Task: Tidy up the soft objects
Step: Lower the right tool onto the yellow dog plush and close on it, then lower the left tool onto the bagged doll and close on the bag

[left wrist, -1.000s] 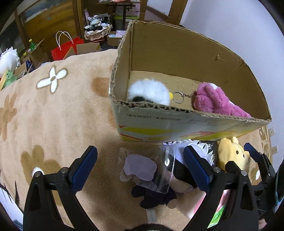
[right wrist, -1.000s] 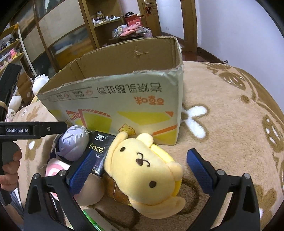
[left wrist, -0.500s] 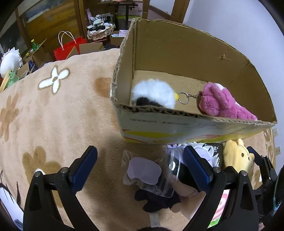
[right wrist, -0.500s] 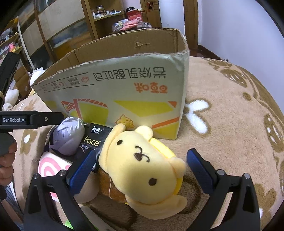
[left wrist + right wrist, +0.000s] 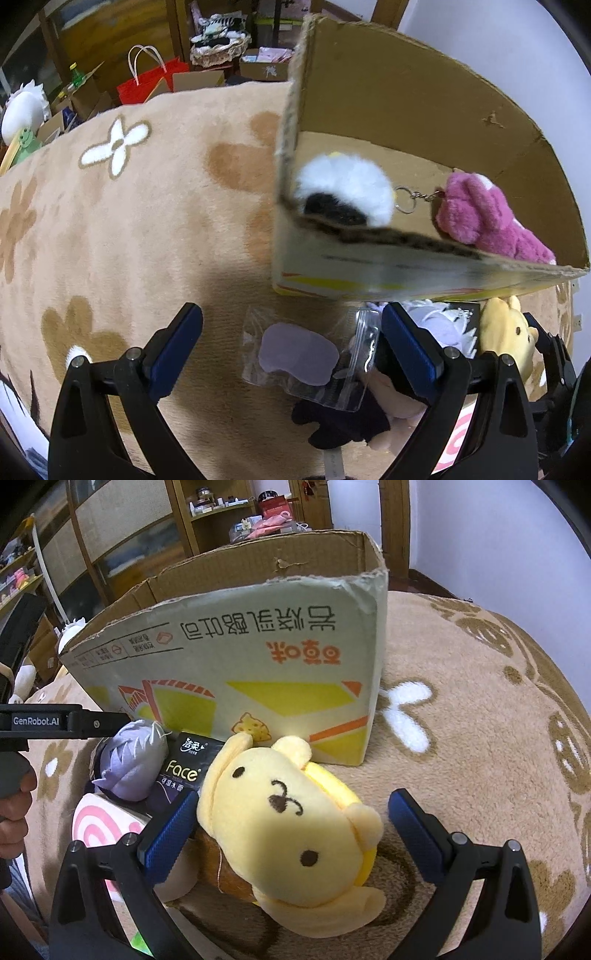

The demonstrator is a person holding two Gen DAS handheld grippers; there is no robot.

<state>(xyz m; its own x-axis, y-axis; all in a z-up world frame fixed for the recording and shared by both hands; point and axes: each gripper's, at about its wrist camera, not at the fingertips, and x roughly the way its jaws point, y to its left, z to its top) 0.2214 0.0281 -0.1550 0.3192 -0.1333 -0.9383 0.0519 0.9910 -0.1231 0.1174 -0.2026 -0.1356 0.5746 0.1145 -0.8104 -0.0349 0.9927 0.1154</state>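
Note:
A cardboard box (image 5: 436, 266) (image 5: 236, 657) stands on the beige carpet. Inside lie a white-and-black fluffy plush (image 5: 347, 194) and a pink plush (image 5: 487, 218) with a keyring. My left gripper (image 5: 291, 343) is open above a clear bag (image 5: 306, 356) holding a purple patch, with a dark plush limb (image 5: 340, 424) beneath it. My right gripper (image 5: 291, 830) is open around a yellow dog plush (image 5: 291, 823) (image 5: 506, 336), its left finger close against the plush's side. A purple-haired plush (image 5: 133, 760) and a black tissue pack (image 5: 184, 764) lie left of it.
A pink-swirl plush (image 5: 99, 827) lies at the lower left. The other gripper's black bar (image 5: 55, 722) and a hand (image 5: 14, 812) show at the left edge. A red bag (image 5: 151, 79), boxes and shelves (image 5: 221, 509) stand beyond the carpet.
The left gripper has shifted so the box sits further right and closer. The right gripper has come nearer the yellow dog plush, which now sits between its fingers.

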